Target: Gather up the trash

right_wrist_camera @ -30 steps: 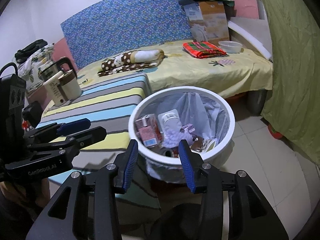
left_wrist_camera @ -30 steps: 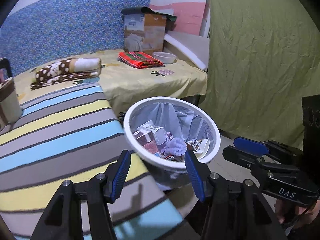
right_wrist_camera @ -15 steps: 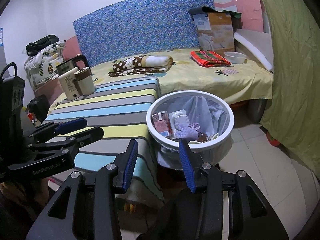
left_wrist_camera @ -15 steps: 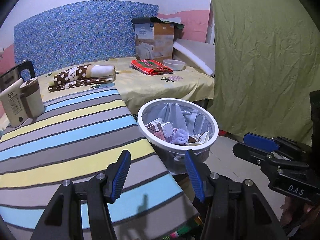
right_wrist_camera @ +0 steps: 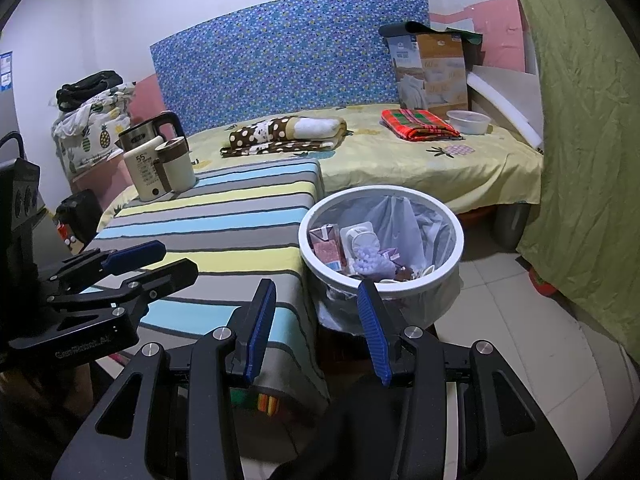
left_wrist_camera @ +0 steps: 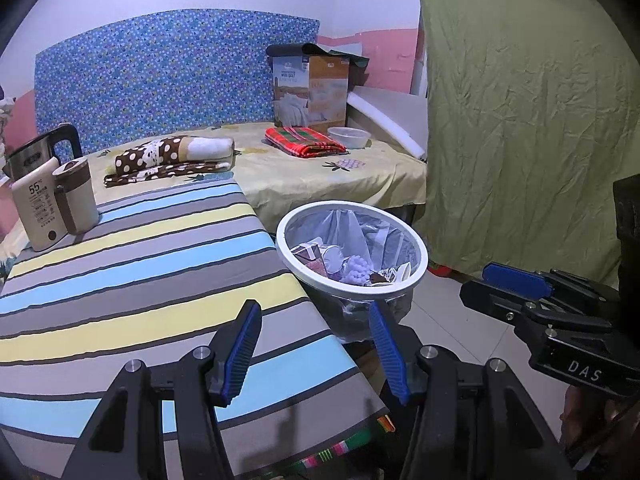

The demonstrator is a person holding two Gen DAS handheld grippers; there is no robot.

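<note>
Left gripper (left_wrist_camera: 316, 348) is standing with its jaws wide apart and nothing between the blue pads; it is hovering over the near corner of the striped table (left_wrist_camera: 132, 280). Right gripper (right_wrist_camera: 318, 326) is likewise standing open and holding nothing, its jaws set somewhat narrower.

White-rimmed trash bin (right_wrist_camera: 382, 240) is sitting on the tiled floor just beside the table's edge, at about 1 o'clock from the left gripper and 12 o'clock from the right one. It is carrying a clear liner and is holding collected trash (right_wrist_camera: 360, 250): small cartons, a purple bubbly piece, scraps.

A cream kettle (left_wrist_camera: 38, 208) is standing at the table's far corner, at 10 o'clock in the left wrist view. A yellow-sheeted bed (right_wrist_camera: 420, 160) is lying beyond, at 12 o'clock.
</note>
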